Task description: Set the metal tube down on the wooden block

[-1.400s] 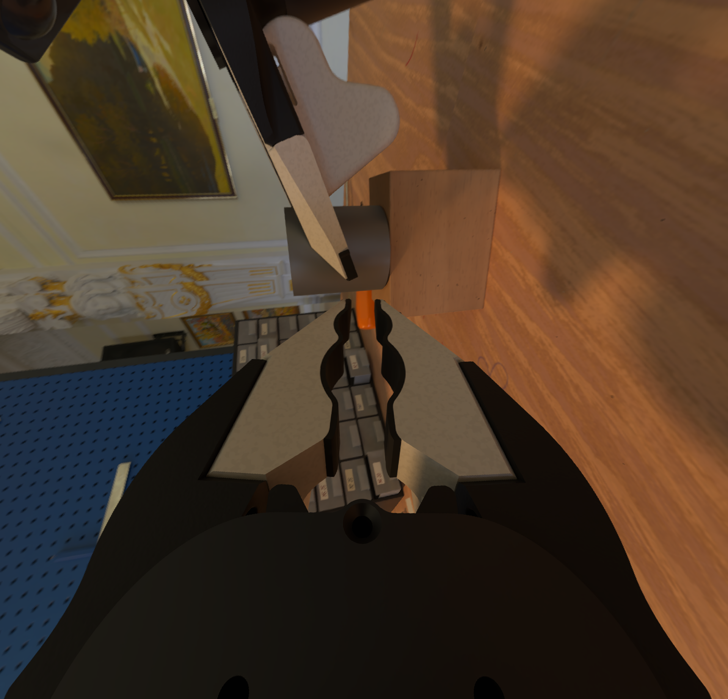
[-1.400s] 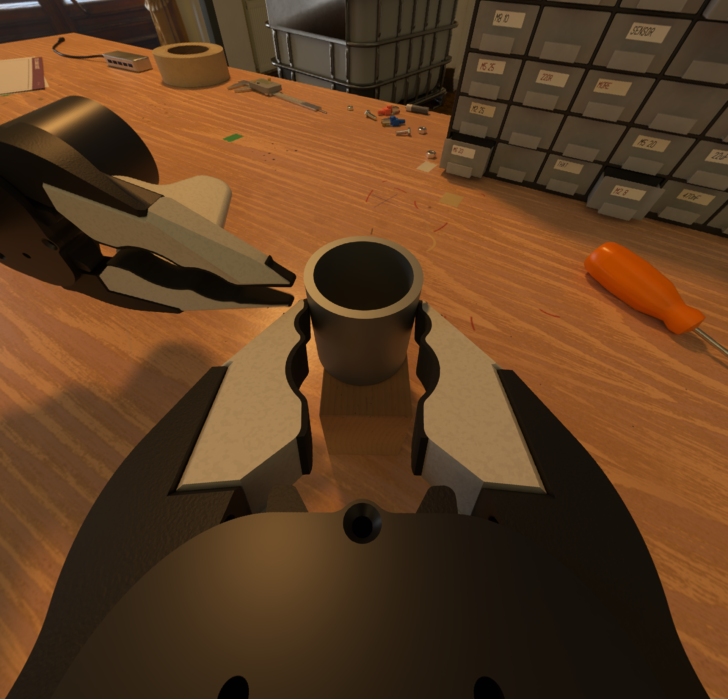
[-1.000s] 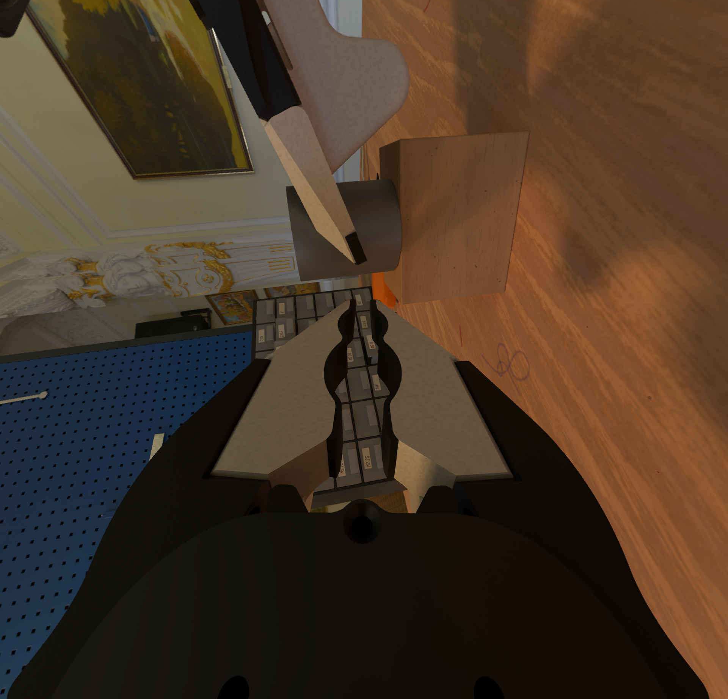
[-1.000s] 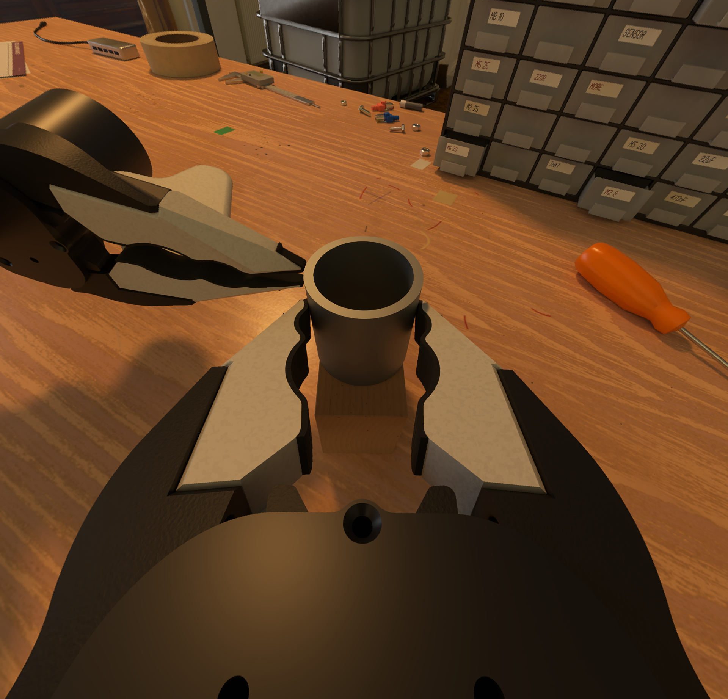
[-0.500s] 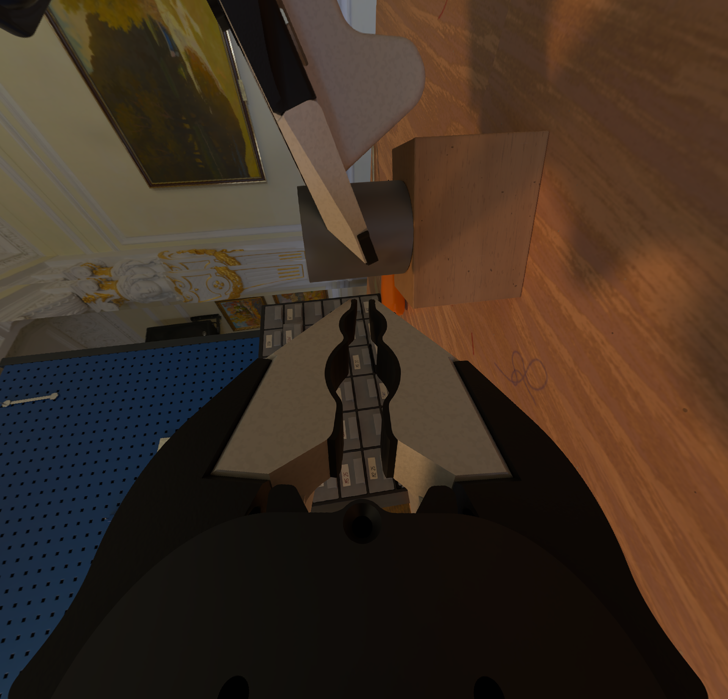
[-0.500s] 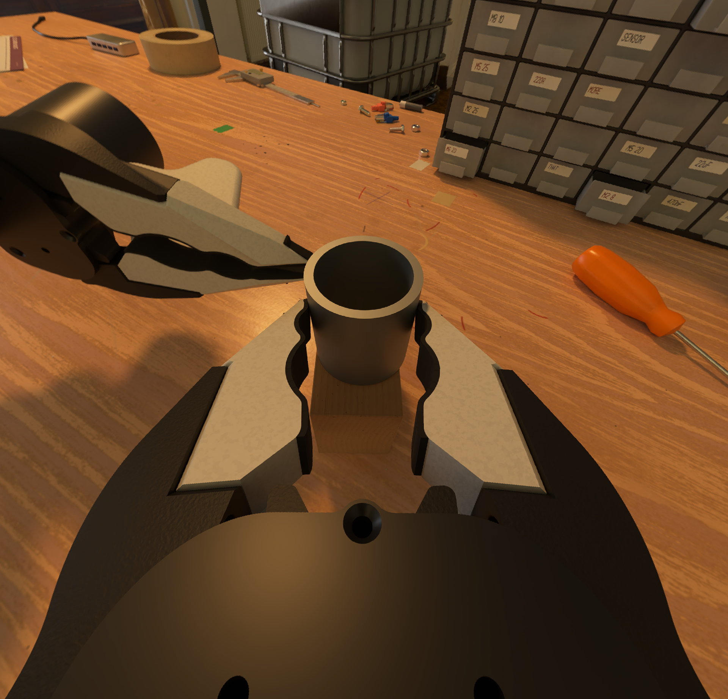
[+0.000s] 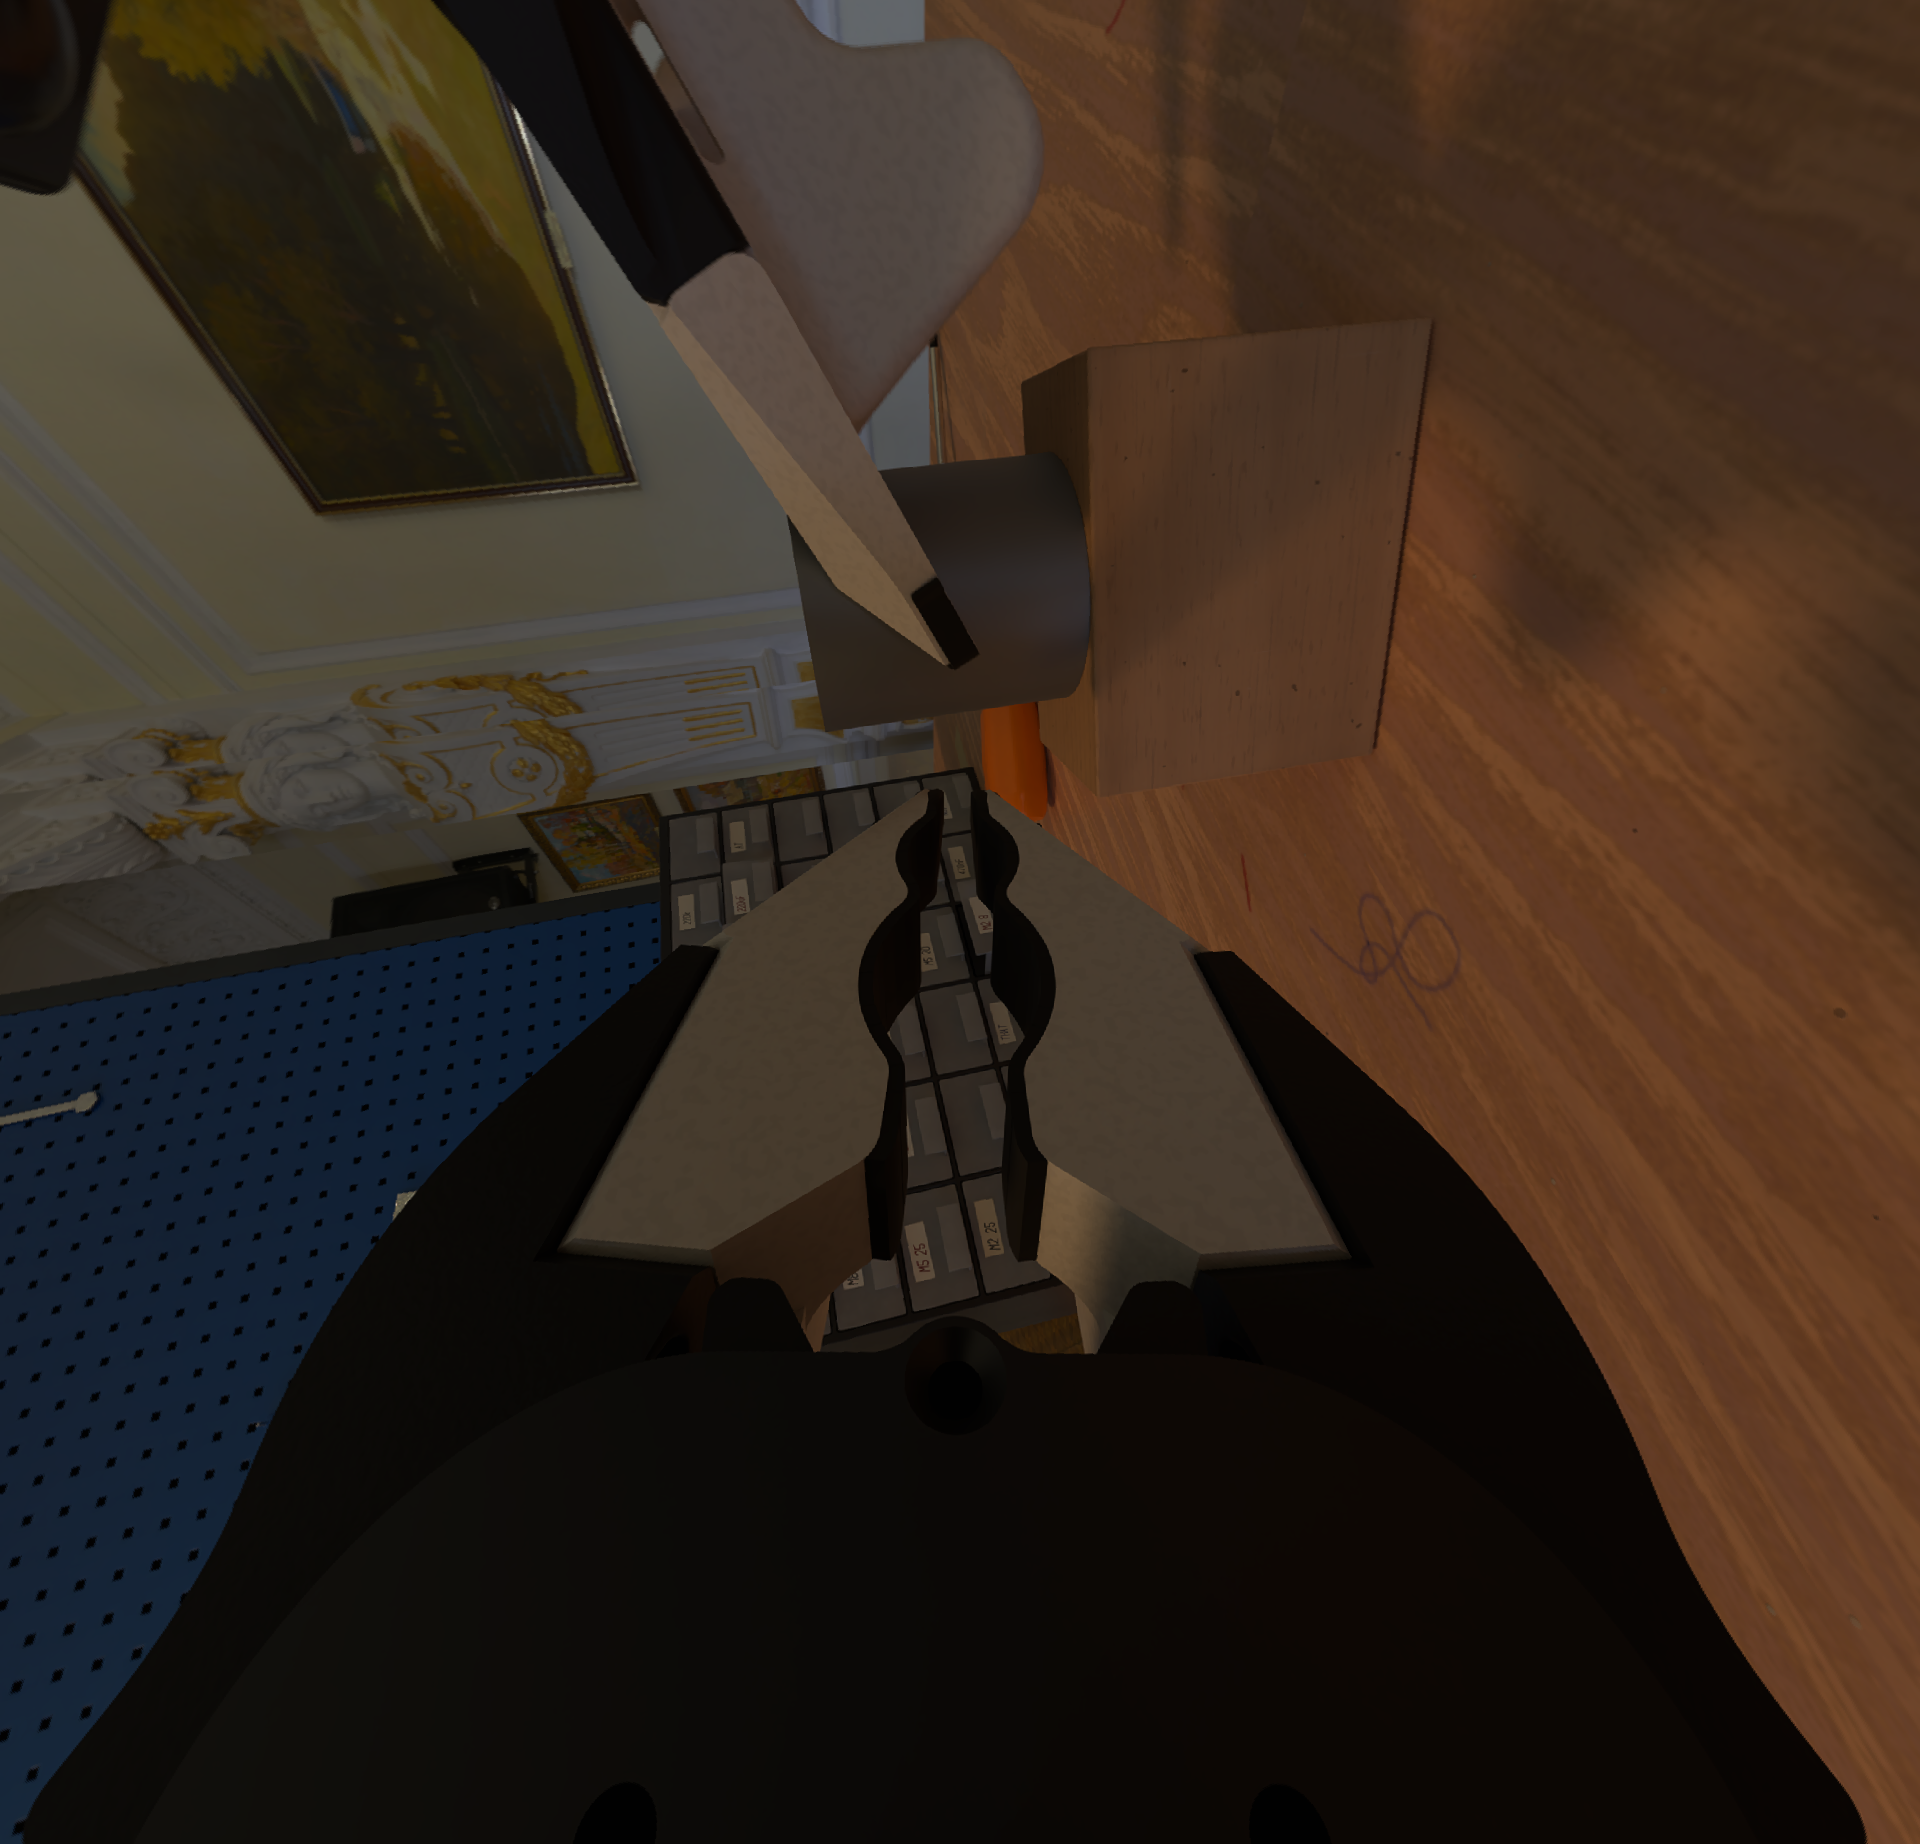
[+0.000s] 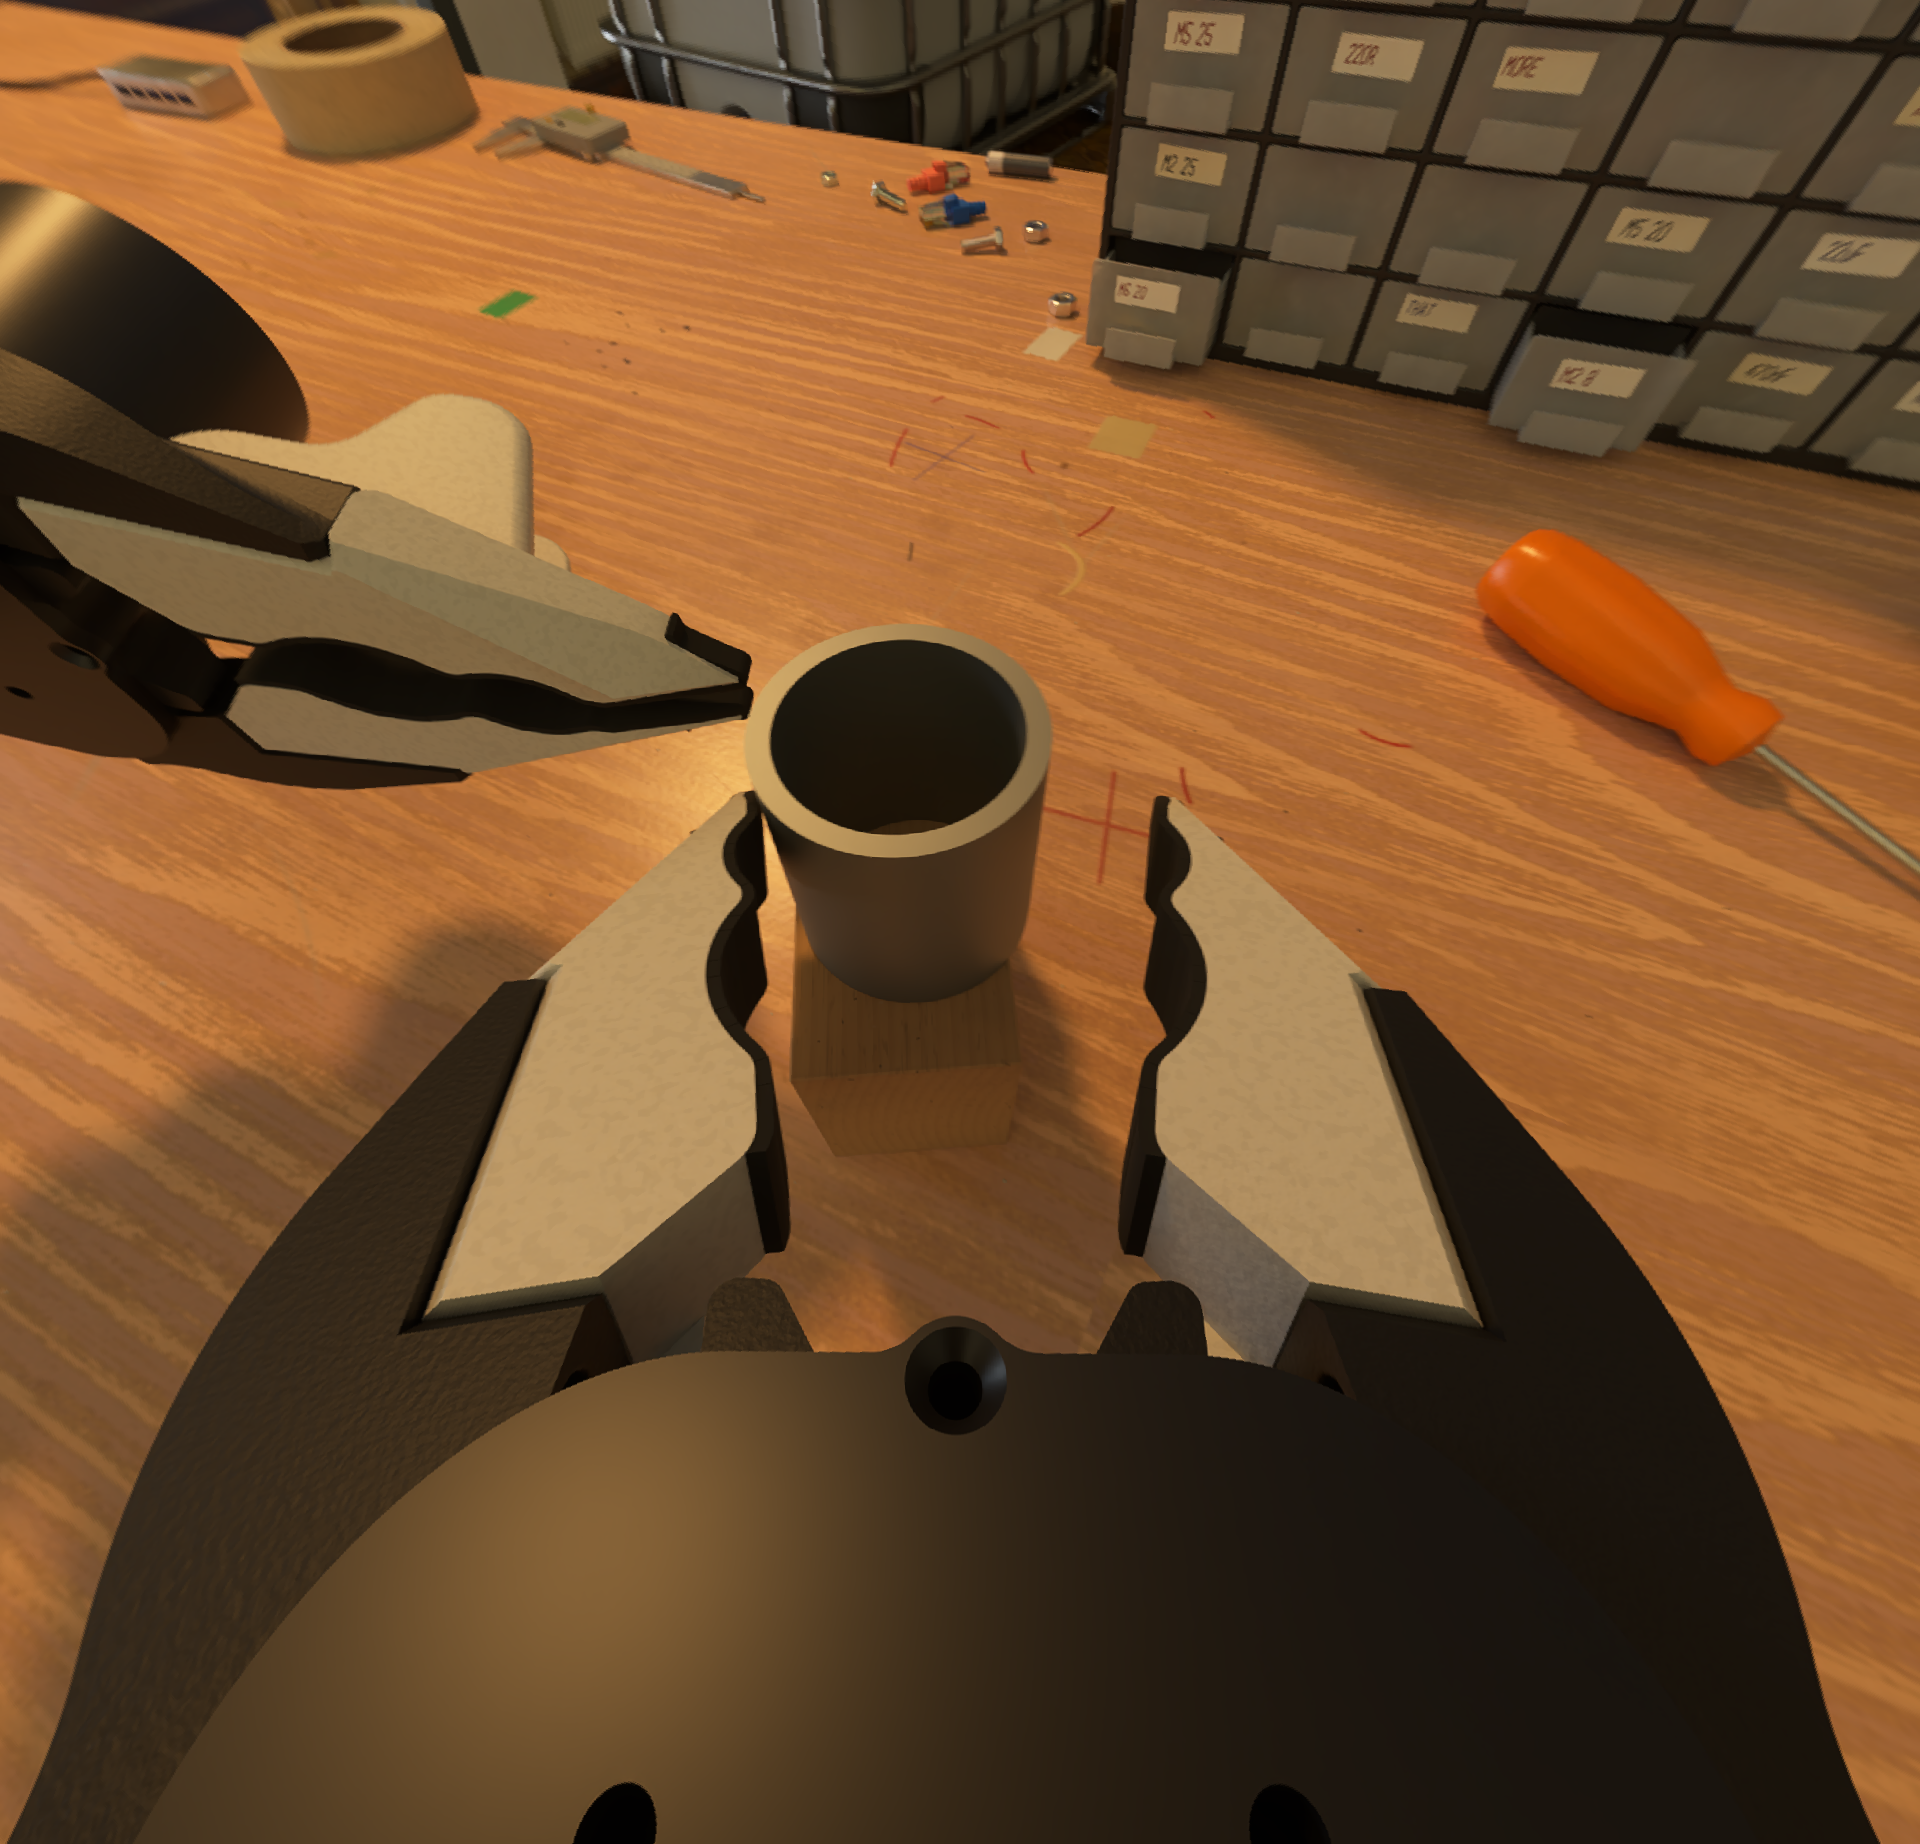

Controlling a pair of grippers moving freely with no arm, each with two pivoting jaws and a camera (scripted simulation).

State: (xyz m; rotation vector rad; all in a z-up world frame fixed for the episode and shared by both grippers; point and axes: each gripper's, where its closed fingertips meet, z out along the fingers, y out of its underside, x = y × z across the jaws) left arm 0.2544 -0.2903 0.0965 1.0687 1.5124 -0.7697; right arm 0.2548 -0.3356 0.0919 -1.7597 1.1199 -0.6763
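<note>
The dark grey metal tube (image 8: 904, 890) stands upright on the small wooden block (image 8: 904, 1077) on the wooden bench. My right gripper (image 8: 954, 807) is open around the tube. Its left finger is close beside the tube wall and its right finger stands clear. My left gripper (image 8: 740, 685) is shut and empty, with its tips just left of the tube's rim. In the left wrist view, which is turned sideways, the tube (image 7: 1013, 589) sits against the block (image 7: 1247, 558). One of the right gripper's fingers (image 7: 821, 444) crosses in front of the tube. The left gripper's own tips (image 7: 954, 807) sit just short of the tube.
An orange-handled screwdriver (image 8: 1621, 641) lies to the right. A grey drawer cabinet (image 8: 1507, 184) stands at the back right, with a wire-framed grey crate (image 8: 852, 18) behind. A tape roll (image 8: 358, 80), a caliper (image 8: 613, 147) and loose screws (image 8: 945, 205) lie far back. A blue pegboard (image 7: 312, 1119) hangs beyond.
My right gripper has opened and let go of the tube, which now stands on the block. It has also drawn back a little. My left gripper stays shut beside the tube.
</note>
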